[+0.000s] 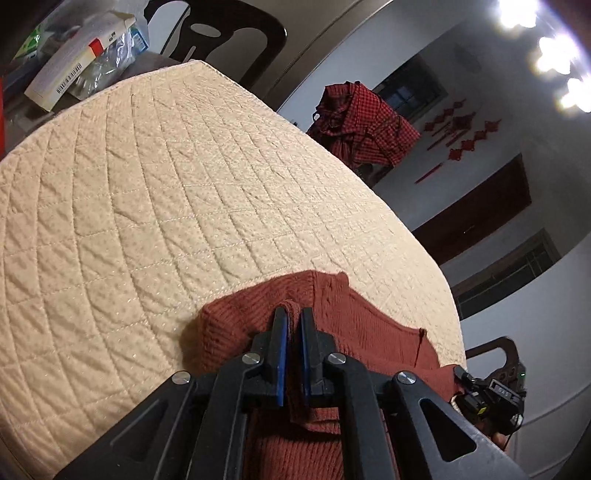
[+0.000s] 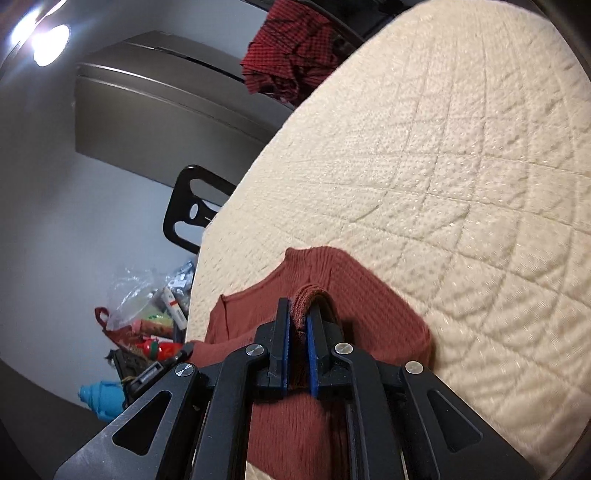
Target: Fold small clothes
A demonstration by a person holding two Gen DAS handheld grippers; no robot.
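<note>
A rust-red ribbed knit garment (image 1: pixel 369 325) lies on the near part of a cream quilted cover (image 1: pixel 166 184). My left gripper (image 1: pixel 293 314) is shut on a pinched fold at the garment's edge, and the cloth bunches between its blue pads. In the right wrist view the same garment (image 2: pixel 332 273) lies on the cover (image 2: pixel 443 166). My right gripper (image 2: pixel 301 308) holds another thick fold of it between its pads. Both grippers point down at the cover, close above it. The rest of the garment hangs under the grippers, out of sight.
A red checked cloth (image 1: pixel 362 125) (image 2: pixel 291 55) hangs beyond the far edge of the cover. A black chair (image 1: pixel 221 33) (image 2: pixel 192 210) stands by the table. Boxes and plastic bags (image 1: pixel 74 62) sit at one corner. Bags and bottles (image 2: pixel 155 321) lie on the floor.
</note>
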